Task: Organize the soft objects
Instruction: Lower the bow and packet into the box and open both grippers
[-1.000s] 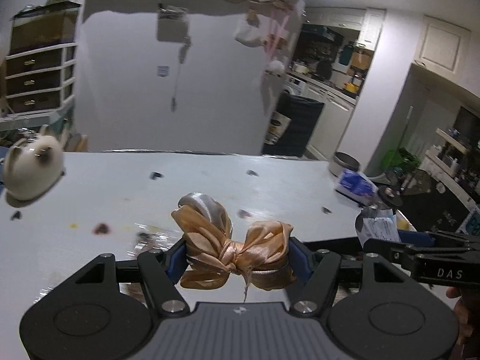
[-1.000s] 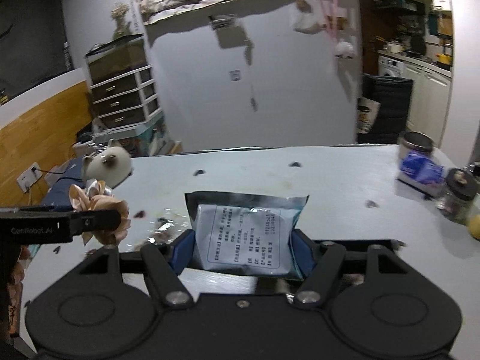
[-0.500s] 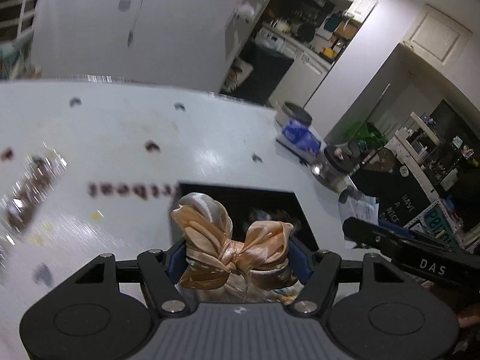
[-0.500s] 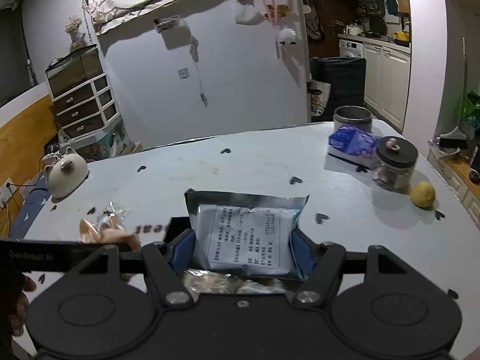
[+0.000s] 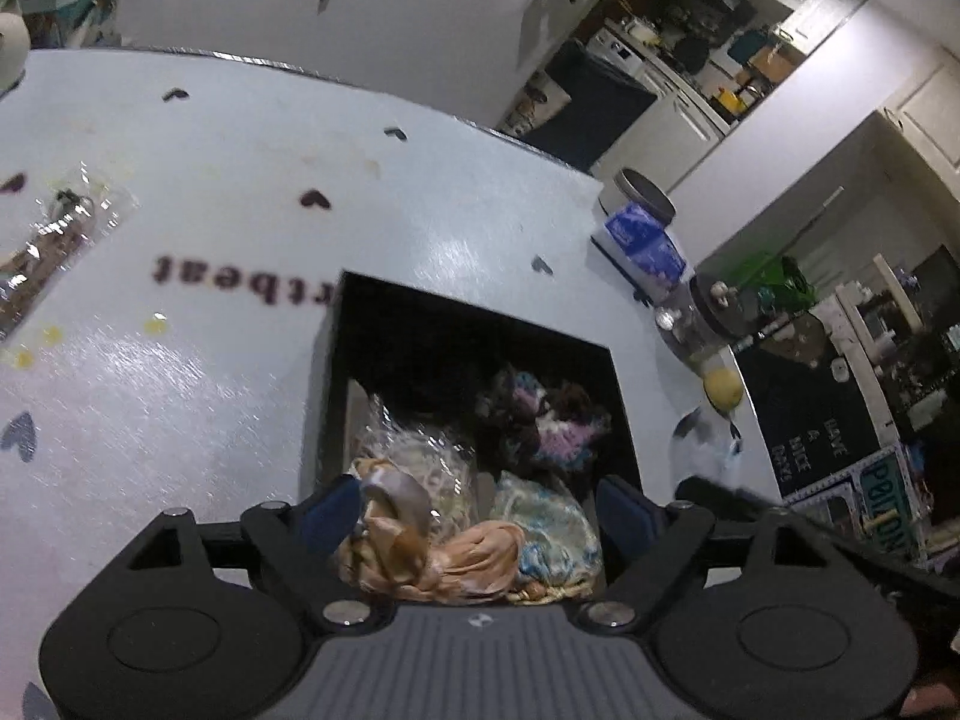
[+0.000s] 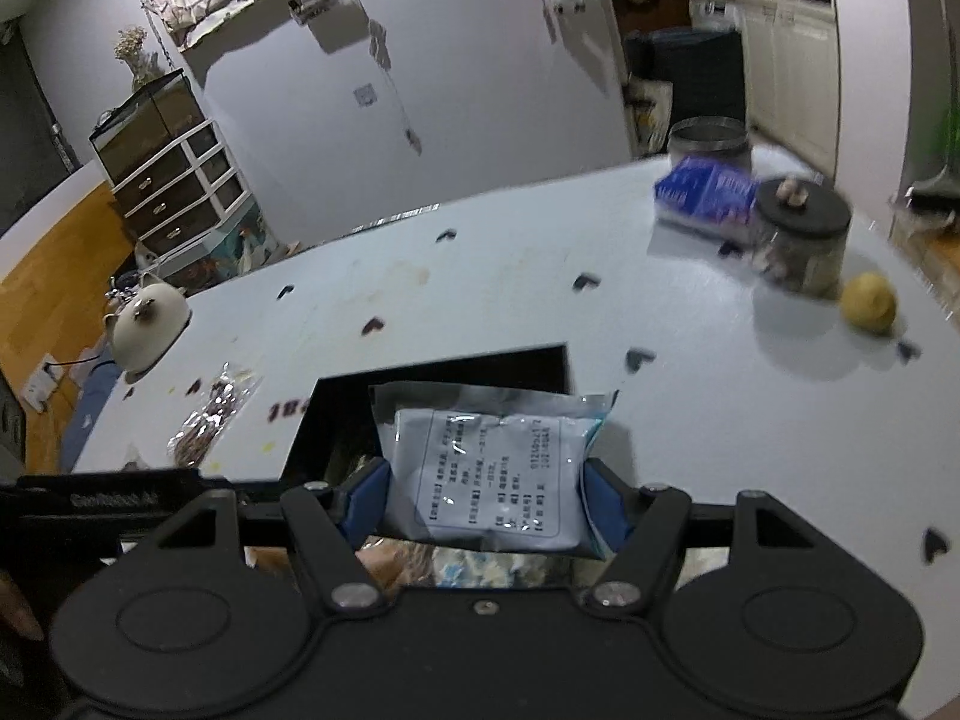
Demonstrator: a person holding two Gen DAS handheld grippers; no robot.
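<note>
The left gripper (image 5: 477, 510) hangs over a black open-topped box (image 5: 456, 324) set on the pale blue table (image 5: 240, 210). Its jaws have just been opening: the satin bow (image 5: 420, 546) sits low between them, against the left blue pad and clear of the right one, no longer pinched from both sides. Under the bow the box holds other soft things — a clear crinkly bag (image 5: 414, 450), a pink-and-dark knitted piece (image 5: 540, 414) and a pale blue patterned pouch (image 5: 540, 516).

The right gripper (image 6: 486, 498) pinches a silver foil sachet (image 6: 492, 468) with a printed white label; both blue pads press on its sides, and it hangs above the near right part of the same box (image 6: 444, 372).

To the left on the table lies a cellophane snack packet (image 6: 210, 420), and further back a white cat-shaped teapot (image 6: 147, 324) sits near the table's edge. At the far right stand a metal tin (image 6: 711, 141), a blue tissue pack (image 6: 705, 195), a glass jar (image 6: 801, 234) with a dark lid, and just beside it a lemon (image 6: 867, 303). The tablecloth carries small dark hearts and part of a printed word — only some letters are readable.
</note>
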